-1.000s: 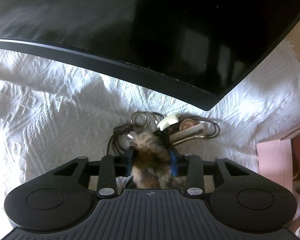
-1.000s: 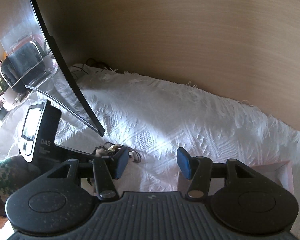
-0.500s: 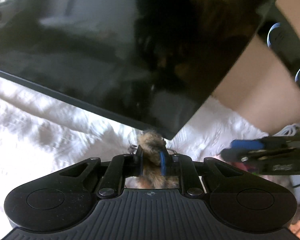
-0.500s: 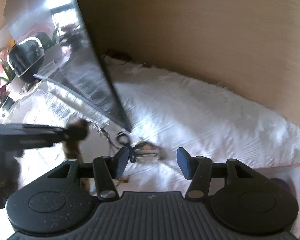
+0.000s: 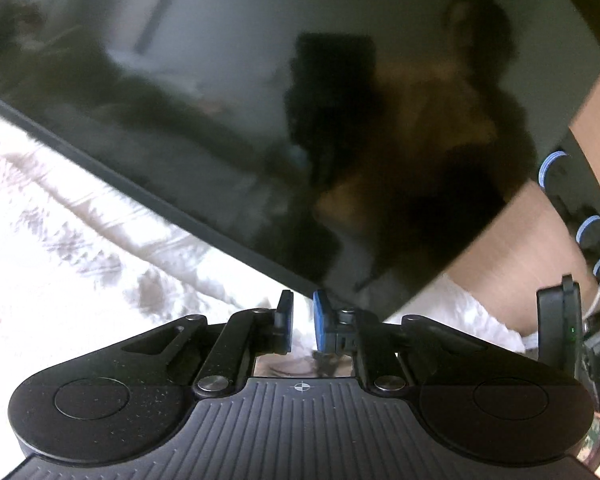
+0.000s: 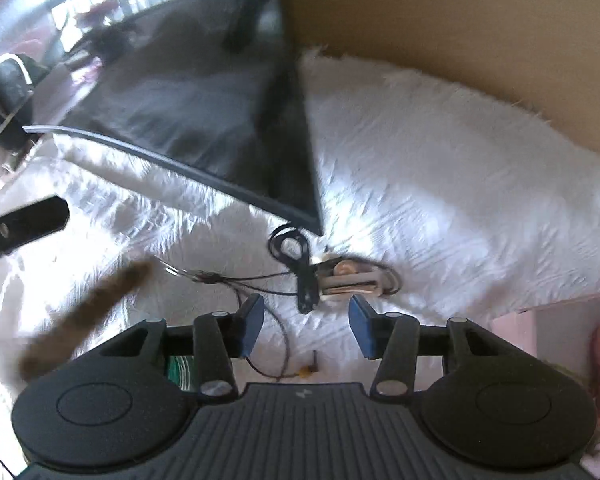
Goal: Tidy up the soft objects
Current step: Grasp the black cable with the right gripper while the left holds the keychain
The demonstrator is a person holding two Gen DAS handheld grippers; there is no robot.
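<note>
Left gripper (image 5: 301,322): jaws closing, narrow gap, nothing between. Right gripper (image 6: 306,326): jaws apart, closing, empty, above cable bundle (image 6: 332,274) on white cloth (image 6: 440,184), near monitor (image 6: 204,120) corner.

You had one long brown furry strip (image 6: 88,308) lying on one white textured bedspread (image 6: 440,184). One large black glossy screen (image 6: 204,120) stood over it. Beside it lay one tangle of thin black cables (image 6: 296,256) and one small beige clip-like object (image 6: 352,276).

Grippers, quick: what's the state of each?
Left gripper: closing, nearly shut, nothing visible between pads.
Right gripper: closing slightly, open, empty, over cord bundle.
</note>
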